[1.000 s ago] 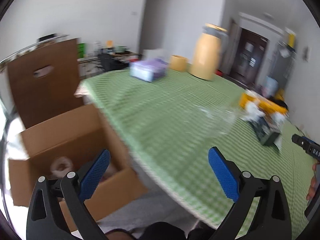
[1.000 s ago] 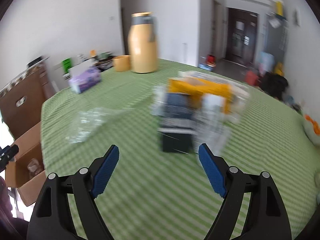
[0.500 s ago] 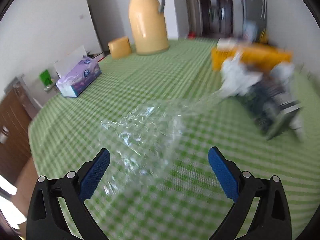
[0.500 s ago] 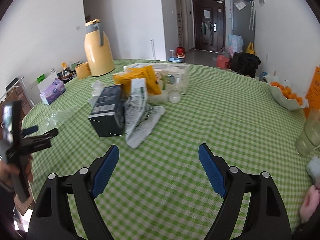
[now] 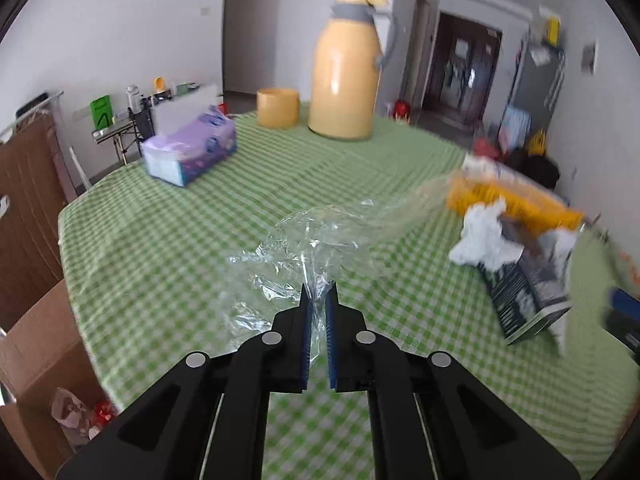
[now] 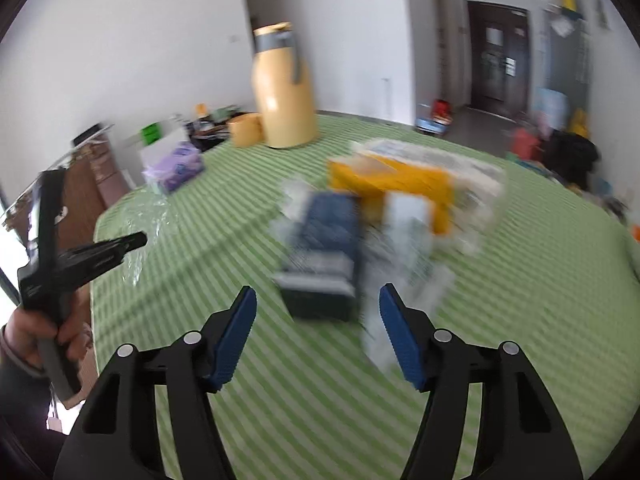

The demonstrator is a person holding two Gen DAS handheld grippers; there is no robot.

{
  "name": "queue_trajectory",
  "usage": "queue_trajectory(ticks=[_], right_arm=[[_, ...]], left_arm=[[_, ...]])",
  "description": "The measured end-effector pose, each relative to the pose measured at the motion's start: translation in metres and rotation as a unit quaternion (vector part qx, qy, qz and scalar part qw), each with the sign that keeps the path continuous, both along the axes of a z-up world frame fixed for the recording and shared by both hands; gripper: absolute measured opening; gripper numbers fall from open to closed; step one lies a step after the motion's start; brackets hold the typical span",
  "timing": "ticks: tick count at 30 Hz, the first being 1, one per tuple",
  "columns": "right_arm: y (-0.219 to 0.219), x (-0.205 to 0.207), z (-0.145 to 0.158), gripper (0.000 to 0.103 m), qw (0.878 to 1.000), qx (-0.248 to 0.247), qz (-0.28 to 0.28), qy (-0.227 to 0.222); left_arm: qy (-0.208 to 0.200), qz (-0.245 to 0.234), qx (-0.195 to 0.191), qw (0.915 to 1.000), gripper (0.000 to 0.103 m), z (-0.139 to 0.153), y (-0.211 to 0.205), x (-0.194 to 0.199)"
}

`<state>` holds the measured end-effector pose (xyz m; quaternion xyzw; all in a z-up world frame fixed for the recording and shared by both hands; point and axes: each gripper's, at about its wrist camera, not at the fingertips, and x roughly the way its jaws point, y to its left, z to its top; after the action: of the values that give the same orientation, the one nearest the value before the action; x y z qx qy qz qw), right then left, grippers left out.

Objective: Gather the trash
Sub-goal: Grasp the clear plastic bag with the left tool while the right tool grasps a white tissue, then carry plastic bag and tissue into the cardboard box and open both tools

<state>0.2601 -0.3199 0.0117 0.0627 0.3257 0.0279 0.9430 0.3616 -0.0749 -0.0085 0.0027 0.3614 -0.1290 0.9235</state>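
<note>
**Wrap pinched, box ahead**

My left gripper (image 5: pixel 319 300) has its jaws clamped on the crinkled clear plastic wrap (image 5: pixel 304 240) (on the green-checked counter (image 5: pixel 160 240)). My right gripper (image 6: pixel 316 316) jaws are closing, empty, before the dark blue carton (image 6: pixel 324 248).

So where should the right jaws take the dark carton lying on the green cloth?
Judging by its pose, take the dark carton across its two long sides near the end facing the right gripper, coming straight ahead and downward. It lies flat, narrow end forward, and the closing jaws have nothing between them.
</note>
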Motion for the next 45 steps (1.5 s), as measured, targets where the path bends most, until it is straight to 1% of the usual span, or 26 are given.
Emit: queue_trajectory(ticks=[2,3,5,7,8,9,10,11,12,13,17,19,21,24,28,30,36,38,42,45], right_arm=[[0.010,0.044,-0.001,0.055,1.000,-0.011,0.023,0.015],[0.015,0.059,-0.002,0.055,0.999,-0.023,0.024,0.019],[0.032,0.103,-0.007,0.055,0.995,-0.080,0.023,0.047],[0.044,0.133,-0.015,0.055,0.991,-0.109,0.033,0.062],[0.048,0.148,-0.022,0.052,0.988,-0.128,0.034,0.078],[0.052,0.163,-0.030,0.041,0.984,-0.148,0.028,0.092],[0.054,0.173,-0.036,0.033,0.981,-0.161,0.025,0.102],[0.056,0.180,-0.040,0.011,0.979,-0.169,0.024,0.109],[0.058,0.183,-0.044,0.005,0.977,-0.183,0.019,0.112],[0.061,0.183,-0.044,0.004,0.976,-0.187,0.021,0.108],[0.078,0.160,-0.015,0.003,0.985,-0.164,0.039,0.046],[0.089,0.145,0.002,0.003,0.987,-0.150,0.054,0.016],[0.102,0.132,0.016,0.003,0.988,-0.138,0.069,-0.007],[0.127,0.117,0.030,0.003,0.988,-0.120,0.097,-0.030],[0.175,0.104,0.036,0.003,0.983,-0.095,0.151,-0.041],[0.202,0.100,0.033,0.003,0.979,-0.090,0.178,-0.040],[0.280,0.091,0.026,0.003,0.965,-0.072,0.250,-0.034],[0.303,0.089,0.025,0.003,0.960,-0.060,0.272,-0.032],[0.353,0.080,0.022,0.003,0.944,-0.032,0.327,-0.026],[0.384,0.075,0.016,0.003,0.930,-0.022,0.365,-0.013]], left_arm=[[-0.009,0.005,-0.021,0.9997,0.003,0.012,0.019,-0.007],[-0.013,0.006,-0.028,0.9995,0.003,0.016,0.027,-0.010],[-0.030,-0.003,-0.034,0.9990,0.003,0.024,0.042,-0.020],[-0.044,-0.004,-0.038,0.9983,0.003,0.027,0.056,-0.031],[-0.045,0.000,-0.037,0.9983,0.003,0.028,0.064,-0.036],[-0.047,0.009,-0.037,0.9982,0.003,0.027,0.074,-0.042],[-0.047,0.015,-0.038,0.9981,0.003,0.028,0.081,-0.046],[-0.047,0.021,-0.037,0.9980,0.003,0.027,0.088,-0.049],[-0.047,0.032,-0.038,0.9977,0.003,0.027,0.098,-0.054],[-0.044,0.038,-0.038,0.9976,0.003,0.026,0.105,-0.056],[-0.036,0.088,-0.035,0.9948,0.003,0.026,0.141,-0.063],[-0.039,0.117,-0.035,0.9917,0.003,0.029,0.162,-0.069],[-0.043,0.144,-0.047,0.9875,0.003,0.033,0.184,-0.079],[-0.042,0.177,-0.050,0.9820,0.003,0.034,0.215,-0.093],[-0.034,0.217,-0.045,0.9746,0.003,0.033,0.250,-0.105],[-0.034,0.232,-0.049,0.9709,0.003,0.033,0.266,-0.114],[-0.038,0.267,-0.038,0.9623,0.003,0.036,0.304,-0.140],[-0.038,0.285,-0.040,0.9569,0.003,0.037,0.321,-0.150],[-0.033,0.311,-0.038,0.9492,0.003,0.032,0.344,-0.164],[-0.015,0.321,-0.049,0.9457,0.003,0.018,0.362,-0.170]])
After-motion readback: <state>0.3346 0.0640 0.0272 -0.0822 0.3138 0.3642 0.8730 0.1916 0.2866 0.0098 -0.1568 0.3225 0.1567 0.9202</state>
